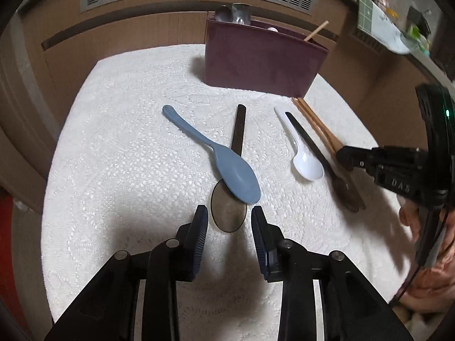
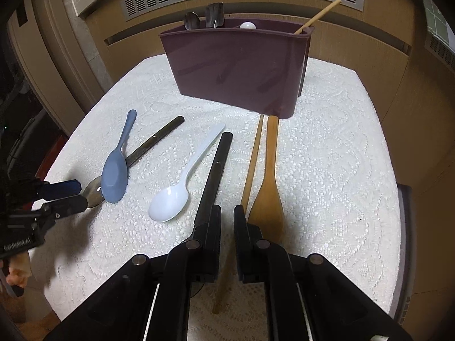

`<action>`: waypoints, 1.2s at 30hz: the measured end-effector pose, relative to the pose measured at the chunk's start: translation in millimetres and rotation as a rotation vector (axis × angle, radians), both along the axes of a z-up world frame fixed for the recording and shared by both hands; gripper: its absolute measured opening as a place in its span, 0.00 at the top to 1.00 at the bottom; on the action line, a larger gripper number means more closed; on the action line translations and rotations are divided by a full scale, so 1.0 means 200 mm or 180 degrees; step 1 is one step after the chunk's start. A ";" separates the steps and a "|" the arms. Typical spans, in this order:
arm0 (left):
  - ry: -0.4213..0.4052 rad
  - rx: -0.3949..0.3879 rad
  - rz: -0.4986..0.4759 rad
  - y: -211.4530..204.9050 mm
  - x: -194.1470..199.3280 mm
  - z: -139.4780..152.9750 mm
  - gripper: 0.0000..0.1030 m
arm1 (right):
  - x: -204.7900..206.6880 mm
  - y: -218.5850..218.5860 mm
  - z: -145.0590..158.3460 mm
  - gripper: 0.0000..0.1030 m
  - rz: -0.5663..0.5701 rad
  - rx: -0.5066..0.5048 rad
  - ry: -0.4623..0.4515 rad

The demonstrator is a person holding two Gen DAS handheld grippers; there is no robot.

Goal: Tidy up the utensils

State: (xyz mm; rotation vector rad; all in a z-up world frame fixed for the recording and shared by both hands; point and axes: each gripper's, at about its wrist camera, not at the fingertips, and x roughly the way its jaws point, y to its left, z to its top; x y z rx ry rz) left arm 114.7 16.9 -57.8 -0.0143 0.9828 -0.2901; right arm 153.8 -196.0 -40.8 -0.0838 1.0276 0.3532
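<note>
Your purple plastic caddy [image 2: 239, 65] stands at the back of the worktop [image 2: 327, 153], which wears a white, knobbly lace cloth. In it stand two metal spoons [image 2: 203, 20], a white round-ended piece and one slim wooden stick [image 2: 317, 17]. Loose in front lie a matte blue spoon [image 1: 224, 162] across a steel spoon [image 1: 229, 213], a glossy white spoon [image 2: 173, 196], a black-handled utensil [image 2: 216, 170], a wooden chopstick [image 2: 251, 164] and a flat wooden spatula [image 2: 268, 184]. Your left gripper [image 1: 229, 218] stands apart, straddling the steel bowl. Your right gripper [image 2: 227, 218] is nearly together, nothing pinched.
</note>
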 end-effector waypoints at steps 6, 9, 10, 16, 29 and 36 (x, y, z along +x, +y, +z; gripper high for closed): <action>-0.0039 -0.0003 0.0087 0.02 0.02 0.01 0.63 | 0.08 0.08 -0.05 0.87 -0.0015 0.0114 0.0154; -0.0050 -0.0031 0.0130 0.05 0.02 0.01 0.55 | 0.12 0.14 -0.07 0.81 -0.0022 0.0020 0.0146; -0.0051 -0.0046 0.0138 0.06 0.02 0.01 0.55 | 0.13 0.16 -0.07 0.78 0.0000 -0.0016 0.0121; -0.0066 -0.0071 0.0041 0.05 -0.01 -0.01 0.54 | 0.09 0.20 -0.06 0.89 0.0141 -0.0196 0.0038; -0.0706 0.0982 -0.0244 -0.20 -0.02 -0.06 0.67 | -0.13 0.02 0.22 0.89 0.0094 0.0231 -0.0401; -0.0829 0.0223 -0.0064 -0.06 -0.04 0.19 0.67 | -0.17 -0.03 0.31 0.89 0.0009 0.0368 -0.0641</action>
